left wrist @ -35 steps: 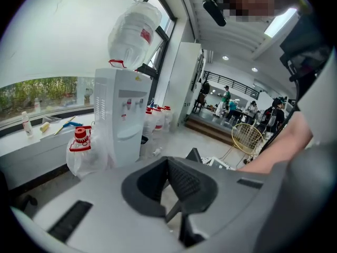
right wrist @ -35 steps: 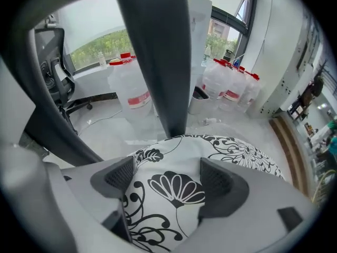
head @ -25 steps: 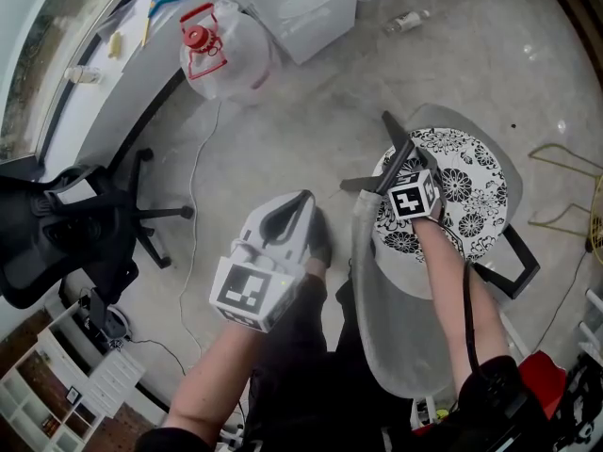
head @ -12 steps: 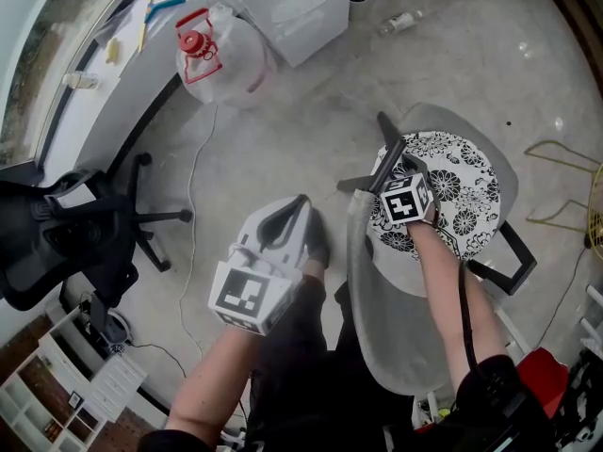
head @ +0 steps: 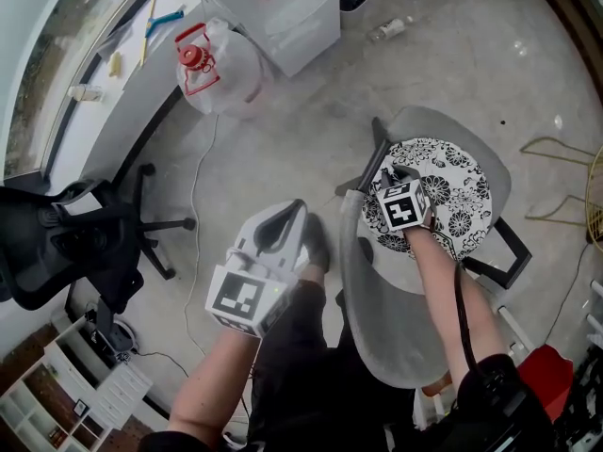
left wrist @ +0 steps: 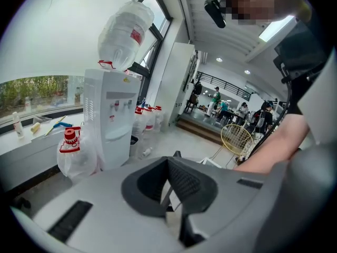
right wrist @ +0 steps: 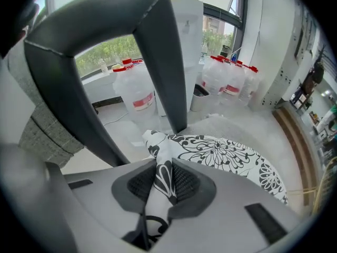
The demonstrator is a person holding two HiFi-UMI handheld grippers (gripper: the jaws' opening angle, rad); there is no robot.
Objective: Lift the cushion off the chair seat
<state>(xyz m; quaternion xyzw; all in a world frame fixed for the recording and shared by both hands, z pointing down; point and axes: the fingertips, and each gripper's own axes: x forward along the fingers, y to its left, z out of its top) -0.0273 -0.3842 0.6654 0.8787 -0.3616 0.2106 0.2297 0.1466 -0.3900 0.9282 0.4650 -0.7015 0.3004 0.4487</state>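
The person's two bare forearms are seen closest, reaching forward and down. The left gripper [head: 298, 207] is held over the grey polished floor [head: 283, 130], well apart from the seat. Its jaws are pressed together and nothing is caught between them.

The right gripper [right wrist: 164, 182] is pointed steeply down at the near left edge of the seat. Its jaws have just been closing, and they are now pinched on a fold of the round white cushion printed with black flowers [head: 457, 191]. That fold is drawn up between the ribbed black pads [right wrist: 186, 183]. The rest of the cushion is spread flat on the seat of the grey fabric chair [head: 391, 318]. The chair's black armrest loop [right wrist: 89, 73] is seen just beside the pinched edge, and its curved grey back lies towards the person.

Farther off, a large clear water bottle with a red cap and handle [head: 226, 64] is stood on the floor, just beside a tall white water dispenser [head: 297, 12]. An upturned clear bottle [left wrist: 126, 30] is mounted on top of the dispenser. A small clear plastic bottle [head: 388, 28] is lying on its side near the dispenser's foot.

A black office chair on castors [head: 66, 238] is parked at the left, under a long white window sill [head: 104, 88]. A yellow wire chair [left wrist: 235, 138] is seen farther away on the right.
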